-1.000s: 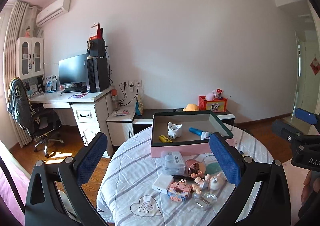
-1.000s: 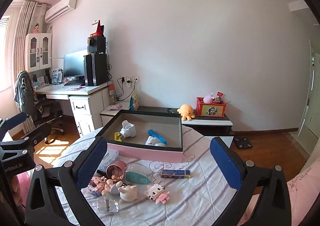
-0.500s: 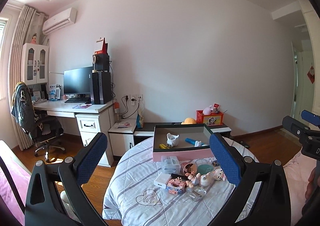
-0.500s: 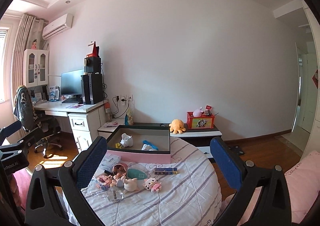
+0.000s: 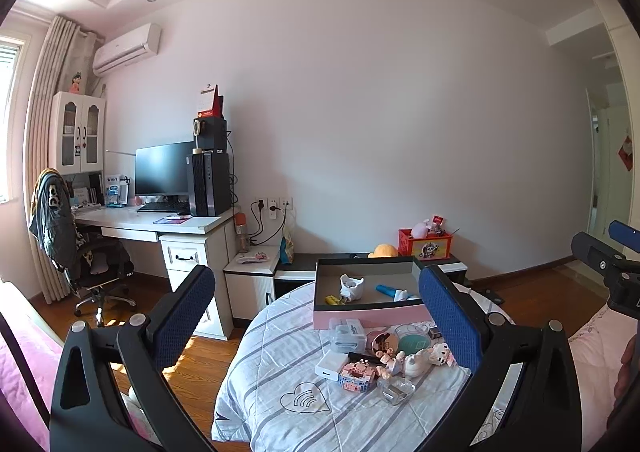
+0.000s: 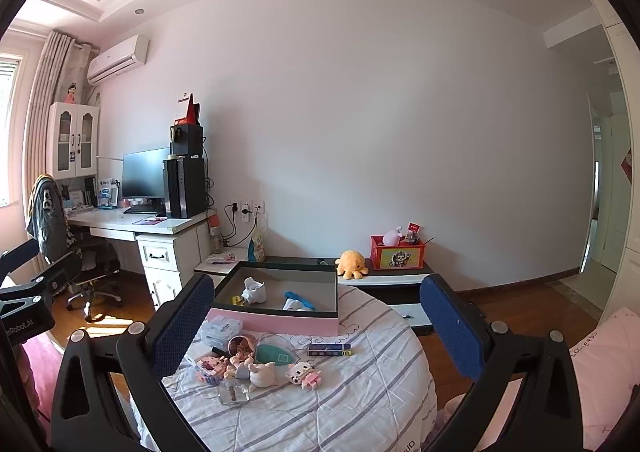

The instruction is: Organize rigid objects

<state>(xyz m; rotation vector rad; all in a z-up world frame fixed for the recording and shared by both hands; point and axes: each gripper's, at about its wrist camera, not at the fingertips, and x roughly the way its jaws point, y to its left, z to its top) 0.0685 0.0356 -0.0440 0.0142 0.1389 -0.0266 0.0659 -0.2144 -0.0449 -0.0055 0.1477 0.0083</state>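
A pink box with a dark rim (image 5: 366, 318) (image 6: 276, 322) stands at the far side of a round table with a striped cloth (image 5: 280, 368) (image 6: 360, 404). Inside lie a white figure (image 6: 254, 290), a blue item (image 6: 298, 298) and a yellow piece (image 5: 332, 300). In front of it lie several small toys: a block kitten (image 6: 304, 374), a dark blue flat box (image 6: 330, 349), a white charger (image 5: 331, 363), a clear case (image 5: 348, 334), a teal disc (image 6: 276, 352). My left gripper (image 5: 320, 320) and right gripper (image 6: 312, 324) are open, empty and held back well above the table.
A white desk (image 5: 160, 222) with monitor, computer tower and an office chair (image 5: 80, 252) stands at the left. A low cabinet (image 6: 384, 278) behind the table carries an orange plush and a red box. Pink bedding lies at both sides. A doorway opens at the right.
Both grippers have pulled back and up from the table, so the table and box look smaller and more ceiling shows. Both stay open and empty.
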